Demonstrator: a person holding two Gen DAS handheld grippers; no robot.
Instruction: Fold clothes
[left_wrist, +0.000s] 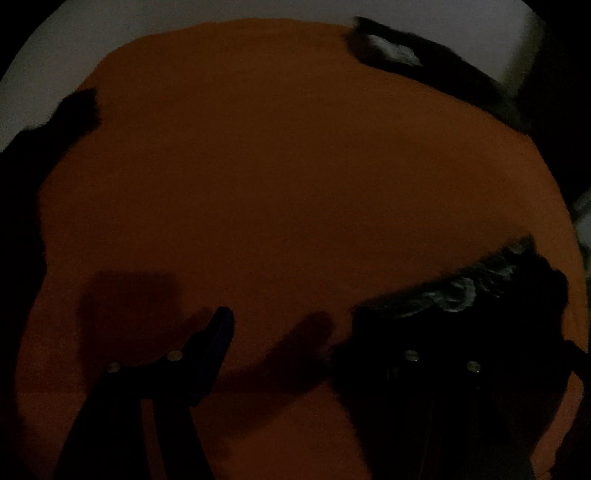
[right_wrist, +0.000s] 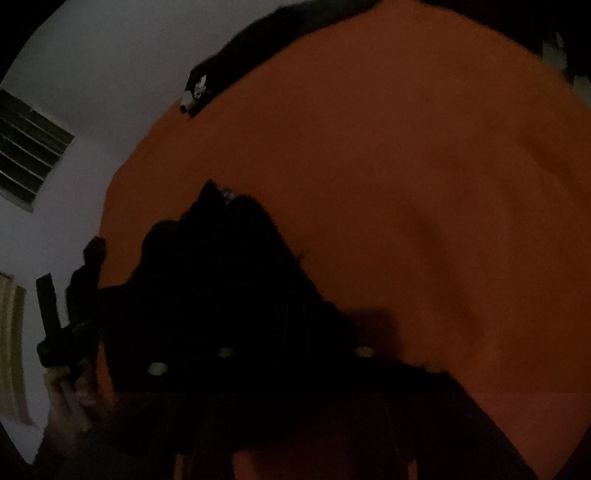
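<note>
Looking down at a very dim scene, so take this loosely. An orange sheet (left_wrist: 277, 166) is covering the bed or table, whichever it is, and filling most of both views.

No containers showing anywhere, so nothing to report inside anything.

Counting the clothes: I'm seeing two dark garments for sure. One dark garment (left_wrist: 461, 306), with a pale printed patch on it, is lying near the sheet's near edge, right over the right-hand finger of the left gripper (left_wrist: 306, 332). The far garment (left_wrist: 406, 55) is sitting at the sheet's far edge, towards its right corner, well apart from the first. A dark shape at the left edge is too murky to name.

The left gripper's jaws are standing apart, one finger clear over bare sheet, the other lost in the cloth, nothing pinched between them.

The right gripper (right_wrist: 291, 347) is buried in the near garment's black mass; can't tell whether it's gripping or loose.
</note>
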